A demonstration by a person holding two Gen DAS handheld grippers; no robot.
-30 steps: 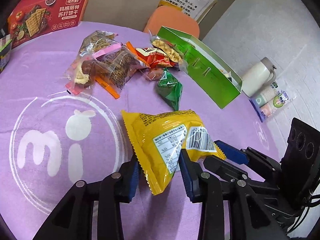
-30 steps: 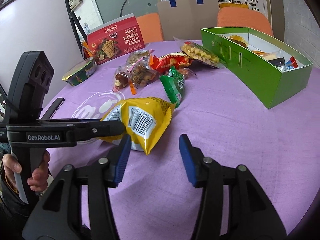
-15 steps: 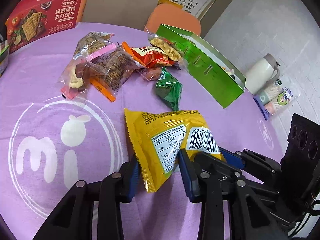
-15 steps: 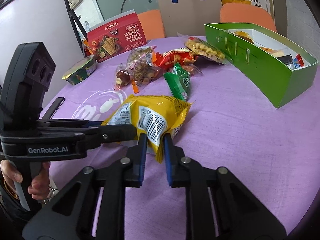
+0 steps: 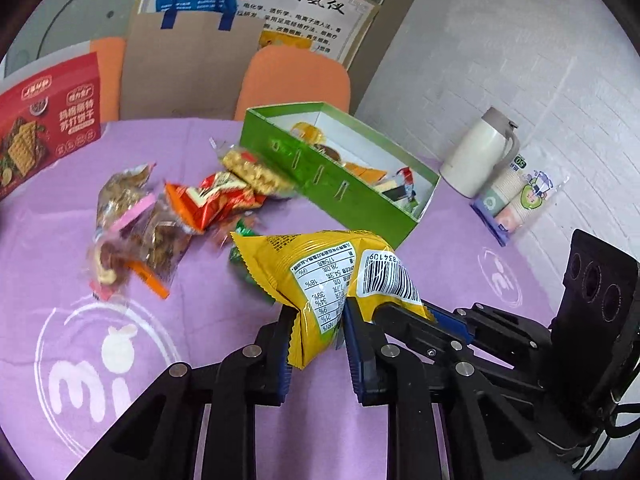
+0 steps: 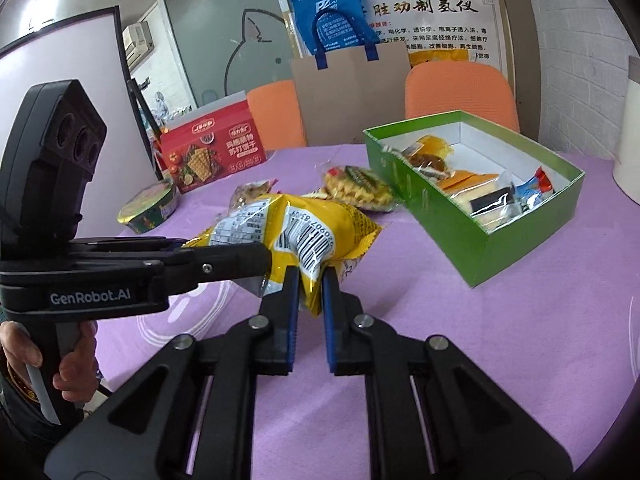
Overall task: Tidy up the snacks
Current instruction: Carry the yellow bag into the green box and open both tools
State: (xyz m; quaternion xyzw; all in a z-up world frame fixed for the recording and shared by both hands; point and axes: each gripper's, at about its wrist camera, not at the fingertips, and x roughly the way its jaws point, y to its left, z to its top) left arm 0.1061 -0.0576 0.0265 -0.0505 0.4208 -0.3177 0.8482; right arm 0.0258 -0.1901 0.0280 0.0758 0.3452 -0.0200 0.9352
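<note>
While the yellow crinkle-edged foil snack bag (image 5: 320, 280) is clamped at its lower edge by the left gripper (image 5: 314, 334), the same bag (image 6: 304, 232) is also pinched at a neighbouring corner by the right gripper (image 6: 308, 280). Both pairs of blue-padded jaws are closed on the foil, so the bag is held by 2 grippers at once, raised clear of the purple cloth-covered desk (image 5: 200, 360). A white nutrition label and a barcode are turned toward the cameras.

Behind the bag, toward the far right part of the desk, an open green cardboard box with a white interior (image 6: 520, 236) is seen, already holding several small wrapped snacks (image 6: 472, 188). Against its near long wall a clear packet of yellow puffed pieces (image 5: 252, 172) is lying, and beside that a red and orange foil packet (image 5: 216, 200). Further left, clear bags of brown nuts and dried fruit with pink and orange seals (image 5: 136, 232) are piled together. A small green wrapper (image 5: 240, 256) is partly hidden behind the yellow bag.

At the far left edge of the desk a red cracker carton (image 6: 216, 152) is stood upright, with a round instant-noodle bowl (image 6: 148, 208) near it. At the right edge a cream thermos jug (image 5: 476, 156) and a sleeve of paper cups (image 5: 516, 196) are placed together. A person's hand (image 6: 48, 364) is seen wrapped around the left gripper's handle.
</note>
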